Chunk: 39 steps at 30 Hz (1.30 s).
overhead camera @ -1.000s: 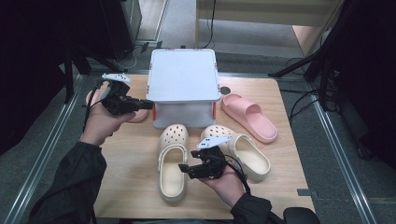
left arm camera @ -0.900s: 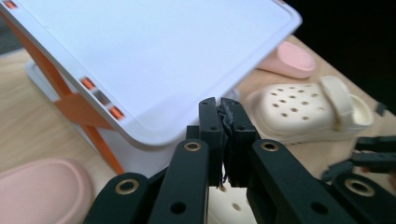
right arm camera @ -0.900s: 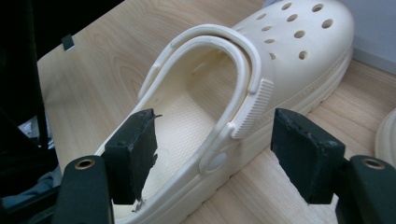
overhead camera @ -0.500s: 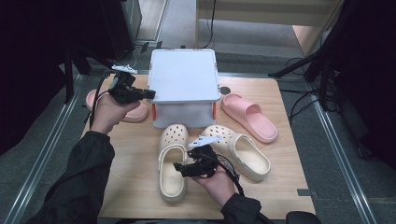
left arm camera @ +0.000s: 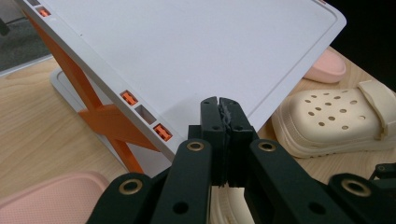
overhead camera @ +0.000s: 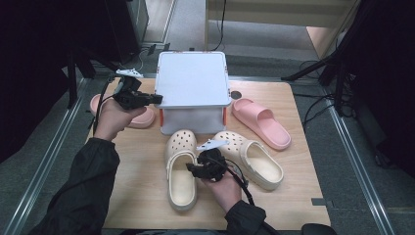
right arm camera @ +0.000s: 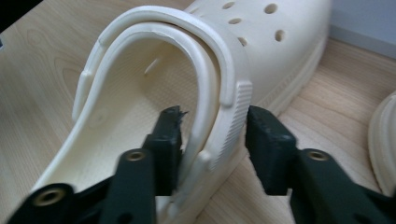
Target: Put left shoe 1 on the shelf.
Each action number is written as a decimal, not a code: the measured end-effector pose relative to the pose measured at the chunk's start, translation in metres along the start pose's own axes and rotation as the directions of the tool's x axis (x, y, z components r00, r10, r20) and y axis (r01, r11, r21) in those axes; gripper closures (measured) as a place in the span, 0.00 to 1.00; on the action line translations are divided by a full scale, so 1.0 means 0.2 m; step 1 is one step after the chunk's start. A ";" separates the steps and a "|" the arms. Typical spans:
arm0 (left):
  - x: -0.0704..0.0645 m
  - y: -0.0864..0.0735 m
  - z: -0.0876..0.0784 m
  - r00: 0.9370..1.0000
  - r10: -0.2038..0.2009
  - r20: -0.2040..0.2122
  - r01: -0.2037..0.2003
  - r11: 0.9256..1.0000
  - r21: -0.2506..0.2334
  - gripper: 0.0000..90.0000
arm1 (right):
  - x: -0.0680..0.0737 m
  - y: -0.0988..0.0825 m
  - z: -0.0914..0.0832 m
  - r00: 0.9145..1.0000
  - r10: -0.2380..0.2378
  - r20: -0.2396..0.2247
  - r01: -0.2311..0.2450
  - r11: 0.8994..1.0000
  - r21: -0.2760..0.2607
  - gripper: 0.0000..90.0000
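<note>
Your right gripper (right arm camera: 212, 135) has just been closing; the left cream clog's (overhead camera: 181, 169) side wall and strap sit between its fingers, not yet clearly pinched. Squeeze squarely on both before lifting. Left gripper (left arm camera: 220, 106) is closed, empty, over the white storage box (overhead camera: 193, 78).

Right gripper (right arm camera: 212, 128) jaws have just been closing astride the cream clog's (right arm camera: 187, 84) side wall and strap; the clog rests on the table (right arm camera: 42, 60).
</note>
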<state>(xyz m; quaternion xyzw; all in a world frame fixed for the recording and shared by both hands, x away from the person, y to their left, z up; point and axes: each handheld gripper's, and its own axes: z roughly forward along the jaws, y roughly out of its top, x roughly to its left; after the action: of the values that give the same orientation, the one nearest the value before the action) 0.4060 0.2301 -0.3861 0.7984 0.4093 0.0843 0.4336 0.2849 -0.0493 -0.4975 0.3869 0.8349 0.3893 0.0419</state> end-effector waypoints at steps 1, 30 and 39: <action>0.00 0.00 0.00 1.000 0.002 0.000 -0.002 1.000 0.000 0.99 | 0.00 0.00 0.00 1.000 0.000 0.000 0.000 1.000 0.000 0.73; 0.01 -0.01 -0.01 1.000 -0.008 0.017 0.009 1.000 -0.014 0.98 | -0.21 0.41 0.01 0.992 0.090 0.090 -0.082 0.992 -0.092 0.87; 0.01 -0.02 -0.01 1.000 -0.015 0.020 0.015 1.000 -0.012 0.97 | -0.26 0.45 0.11 0.976 0.160 0.146 -0.138 0.979 -0.152 0.87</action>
<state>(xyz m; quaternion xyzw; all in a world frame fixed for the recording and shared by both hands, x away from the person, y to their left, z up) 0.4048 0.2342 -0.3879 0.7932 0.4105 0.0757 0.4433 0.3841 -0.0352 -0.4642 0.4742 0.7680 0.4173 0.1056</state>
